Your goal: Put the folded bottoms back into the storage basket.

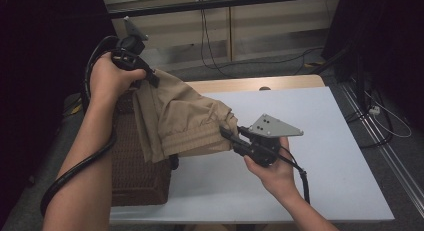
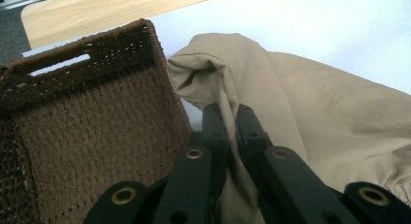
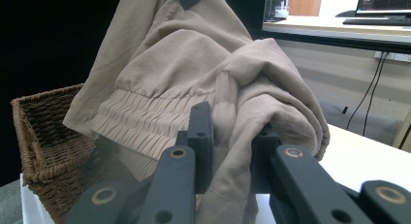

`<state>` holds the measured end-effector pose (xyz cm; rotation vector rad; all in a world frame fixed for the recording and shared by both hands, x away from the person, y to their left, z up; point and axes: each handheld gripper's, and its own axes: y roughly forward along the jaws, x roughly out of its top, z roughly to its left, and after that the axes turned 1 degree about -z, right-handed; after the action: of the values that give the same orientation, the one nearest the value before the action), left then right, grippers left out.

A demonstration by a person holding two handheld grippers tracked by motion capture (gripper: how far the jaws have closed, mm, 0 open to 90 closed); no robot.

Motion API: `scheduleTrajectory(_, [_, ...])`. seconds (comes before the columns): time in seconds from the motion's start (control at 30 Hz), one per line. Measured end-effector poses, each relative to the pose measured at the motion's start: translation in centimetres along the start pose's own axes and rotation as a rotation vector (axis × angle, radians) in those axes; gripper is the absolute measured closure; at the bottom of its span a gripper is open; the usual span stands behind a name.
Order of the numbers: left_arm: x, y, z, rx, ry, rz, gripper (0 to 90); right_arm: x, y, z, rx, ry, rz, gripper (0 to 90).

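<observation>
Nearest us, our right tool (image 1: 229, 132) is pinching the elastic waistband end of the beige garment (image 1: 180, 118), with cloth bunched between its 2 black jaws, as the right tool's own view confirms (image 3: 228, 132). That end hangs just to the right of the wicker basket (image 1: 137, 176), above the white bench (image 1: 325, 141).

Farther off, our left tool (image 1: 152, 78) is pinching the other end of the garment, raised above the basket's far rim. In the left tool's own view a fold of fabric (image 2: 231, 136) is clamped between the jaws, with the basket wall (image 2: 97, 132) just beside them.

So the garment is slung in the air between the 2 tools, sagging over the basket's right side and not yet inside it.

We judge the risks as follows: each tool grips only a thin fold, so a tug apart could pull the cloth free. The hanging hem could also snag on the basket's rough rim and drag or tip the basket. If lowered unevenly, part may drape outside the basket onto the bench.
</observation>
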<state>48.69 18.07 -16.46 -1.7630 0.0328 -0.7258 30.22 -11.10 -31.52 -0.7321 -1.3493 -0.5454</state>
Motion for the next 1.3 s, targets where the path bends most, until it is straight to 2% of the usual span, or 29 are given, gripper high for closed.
scheduleTrajectory(0.43, [-0.3, -0.8, 0.7, 0.014, 0.001, 0.010, 85.6, 0.3, 0.6, 0.8, 0.016, -0.006, -0.002, 77.1])
scheduleTrajectory(0.53, [-0.4, -1.0, 0.8, 0.014, -0.014, 0.014, 85.6, 0.3, 0.8, 0.9, 0.018, -0.005, -0.002, 77.1])
scheduleTrajectory(0.7, [-0.6, -1.5, 1.2, 0.018, -0.014, 0.011, 85.6, 0.5, 1.0, 1.3, 0.027, -0.009, -0.006, 77.1])
scheduleTrajectory(1.3, [-0.8, -2.2, 2.6, 0.036, -0.034, 0.048, 85.6, 1.1, 2.1, 2.4, 0.050, -0.027, -0.005, 77.0])
